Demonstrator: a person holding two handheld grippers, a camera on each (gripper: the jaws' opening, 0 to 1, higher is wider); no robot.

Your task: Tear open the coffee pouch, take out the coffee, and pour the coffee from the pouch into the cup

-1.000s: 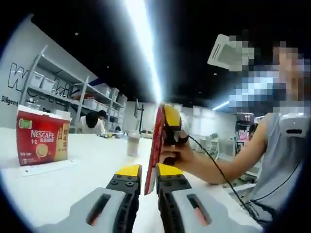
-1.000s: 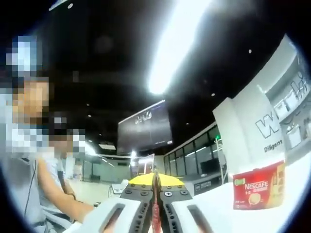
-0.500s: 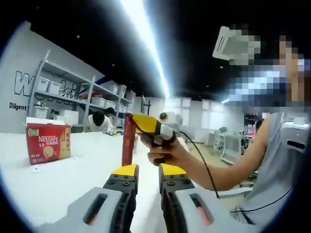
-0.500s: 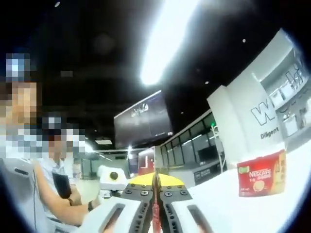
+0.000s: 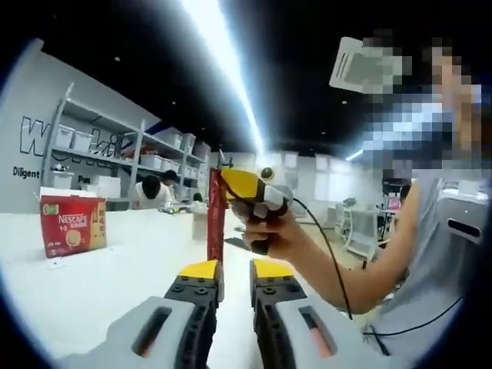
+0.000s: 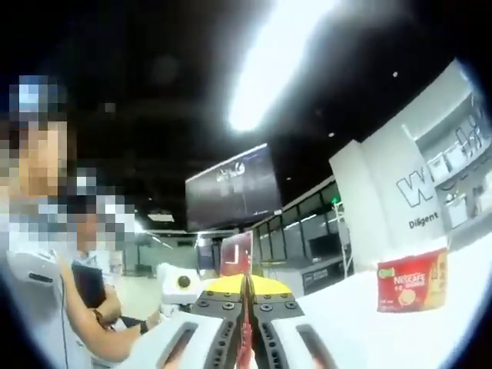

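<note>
Left gripper view: left hand-held gripper (image 5: 233,270) rises from bottom centre, jaws spread, nothing between them. Just above it, centre frame, the red coffee pouch (image 5: 217,219) stands upright as a narrow stick, pinched near its top by the right hand-held gripper (image 5: 244,187), which comes in from the right in the person's hand (image 5: 270,231). The pouch's lower end hangs just above the left jaw's yellow tip; can't tell if it touches. Red Nescafe box (image 5: 71,225) sits on the white tabletop (image 5: 115,269) at mid-left. A pale cup (image 5: 201,221) looks to sit behind the pouch, mostly hidden, hard to confirm. Shelving (image 5: 92,154) at upper left, another person seated far back.

Right gripper view: right hand-held gripper (image 6: 246,286) at bottom centre, jaws pressed together on a thin red strip, the coffee pouch edge-on. Nescafe box at right on the tabletop. Dark wall screen (image 6: 233,191) in the upper middle. Left hand-held gripper's white body shows at lower left.

Judged: the pouch looks untorn, and the left still has to take hold of the lower end. Risks: the spread left jaws close beside the thin stick and miss; pulling while pinched only near the top could slip the pouch out; a tear made away from the cup may spill powder on the tabletop.
</note>
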